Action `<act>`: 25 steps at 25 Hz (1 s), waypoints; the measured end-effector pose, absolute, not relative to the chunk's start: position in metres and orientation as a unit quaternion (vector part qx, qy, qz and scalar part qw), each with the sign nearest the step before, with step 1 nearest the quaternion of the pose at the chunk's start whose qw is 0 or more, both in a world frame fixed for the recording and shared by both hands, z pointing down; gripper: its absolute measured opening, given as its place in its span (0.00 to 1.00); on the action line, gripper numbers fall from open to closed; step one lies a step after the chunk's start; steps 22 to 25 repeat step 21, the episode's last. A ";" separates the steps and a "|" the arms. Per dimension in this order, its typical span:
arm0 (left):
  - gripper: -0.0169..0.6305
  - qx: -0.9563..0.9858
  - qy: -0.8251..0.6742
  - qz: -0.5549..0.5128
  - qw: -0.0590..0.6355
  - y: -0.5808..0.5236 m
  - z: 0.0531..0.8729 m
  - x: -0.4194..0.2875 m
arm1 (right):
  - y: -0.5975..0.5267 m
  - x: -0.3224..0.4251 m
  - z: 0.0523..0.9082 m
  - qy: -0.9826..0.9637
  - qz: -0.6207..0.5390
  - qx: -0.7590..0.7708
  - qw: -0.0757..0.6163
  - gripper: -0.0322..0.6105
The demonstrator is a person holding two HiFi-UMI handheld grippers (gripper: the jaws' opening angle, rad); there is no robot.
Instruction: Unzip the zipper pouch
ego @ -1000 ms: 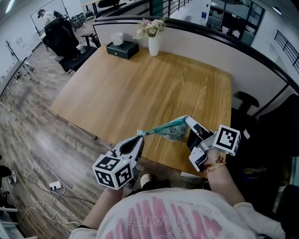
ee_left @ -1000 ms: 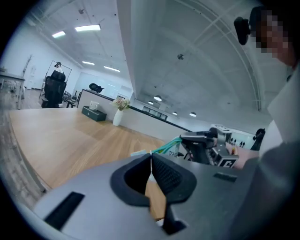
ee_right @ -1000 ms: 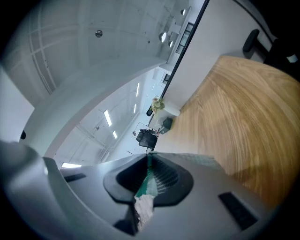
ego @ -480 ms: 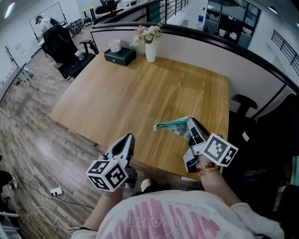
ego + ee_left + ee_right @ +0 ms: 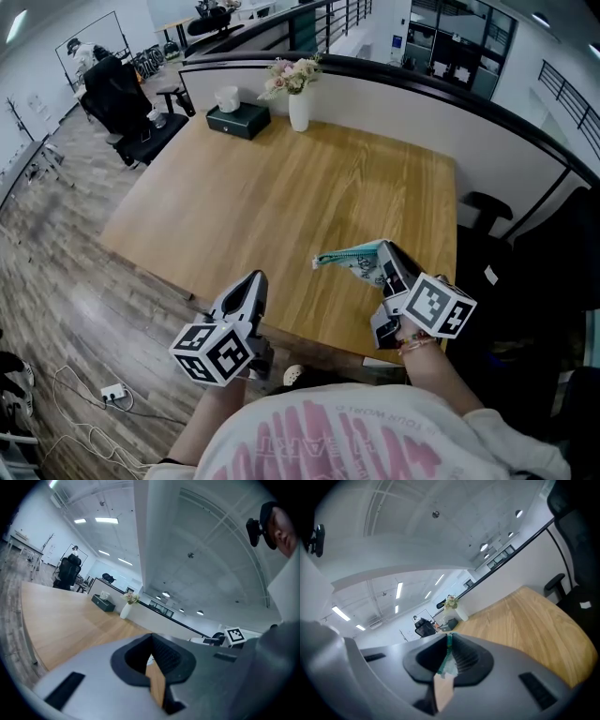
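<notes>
Since a second ago the left gripper point(image 5: 253, 279) has let go of the zipper pouch point(image 5: 352, 260) and drawn away from it along the table's point(image 5: 281, 187) near edge, and its jaws are clenched on nothing. The right gripper point(image 5: 387, 253) clamps the teal pouch above the table's near right part. Broad open tabletop lies beyond. A vase point(image 5: 299, 110) and a tissue box point(image 5: 238, 120) stand at the far edge, well apart from both grippers.

Bright overhead strip lights point(image 5: 107, 520); fisheye warp, dark corners.
</notes>
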State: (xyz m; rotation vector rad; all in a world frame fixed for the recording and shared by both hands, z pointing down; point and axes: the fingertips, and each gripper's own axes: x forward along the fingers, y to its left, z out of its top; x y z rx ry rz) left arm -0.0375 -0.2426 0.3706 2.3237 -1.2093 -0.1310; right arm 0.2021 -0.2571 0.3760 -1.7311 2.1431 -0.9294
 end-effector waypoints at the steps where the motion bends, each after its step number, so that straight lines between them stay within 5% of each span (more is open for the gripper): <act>1: 0.03 0.857 -0.445 -0.047 0.257 -0.243 0.371 -0.037 | -0.256 0.200 0.374 0.735 -0.314 -0.590 0.115 0.11; 25: 0.03 0.869 -0.418 -0.041 0.262 -0.234 0.377 -0.032 | -0.238 0.199 0.356 0.735 -0.295 -0.599 0.121 0.11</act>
